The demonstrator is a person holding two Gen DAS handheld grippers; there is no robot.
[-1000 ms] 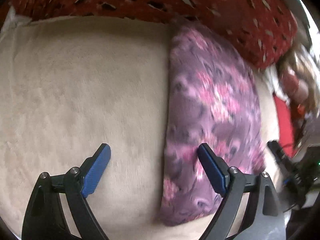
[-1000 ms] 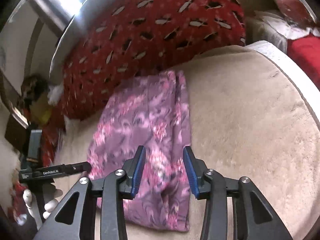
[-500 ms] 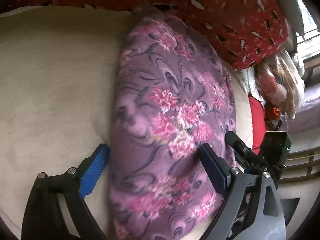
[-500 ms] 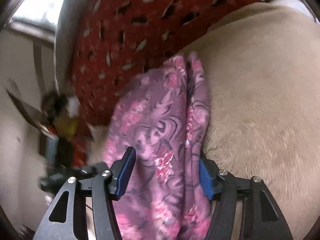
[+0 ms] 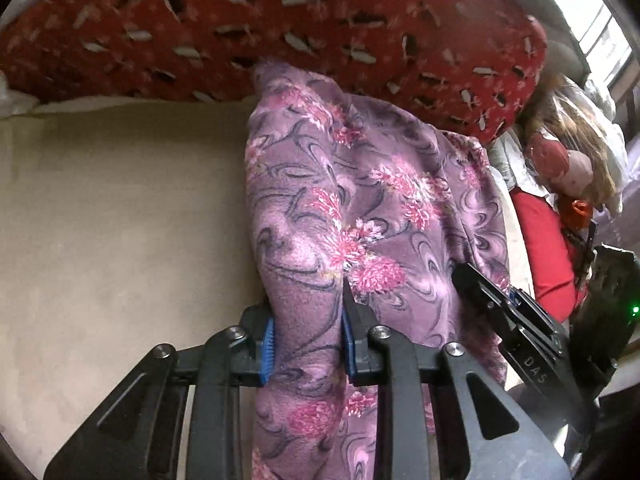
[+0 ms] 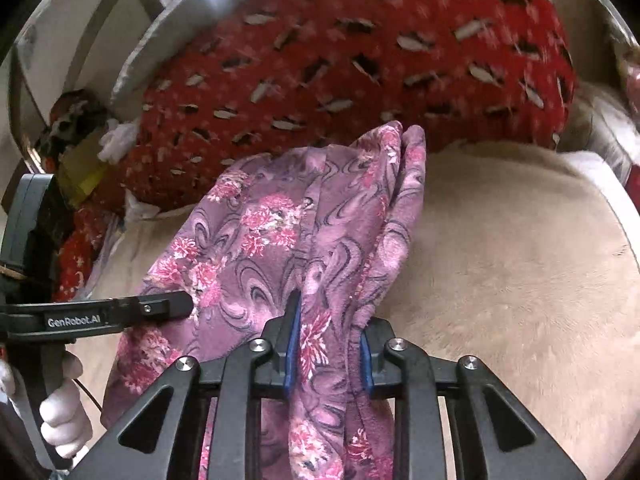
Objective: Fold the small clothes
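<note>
Tools [image 5: 307, 344] [image 6: 329, 354] clamped on floral garment [image 5: 360, 216]

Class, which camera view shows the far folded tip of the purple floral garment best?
The right wrist view: the purple floral garment shows its doubled tip against the red patterned cushion. The left wrist view shows that tip smaller and blurrier.

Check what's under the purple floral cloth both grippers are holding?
The beige blanket runs under the purple cloth, with the red pillow behind its far end. Whatever else lies beneath is covered.
</note>
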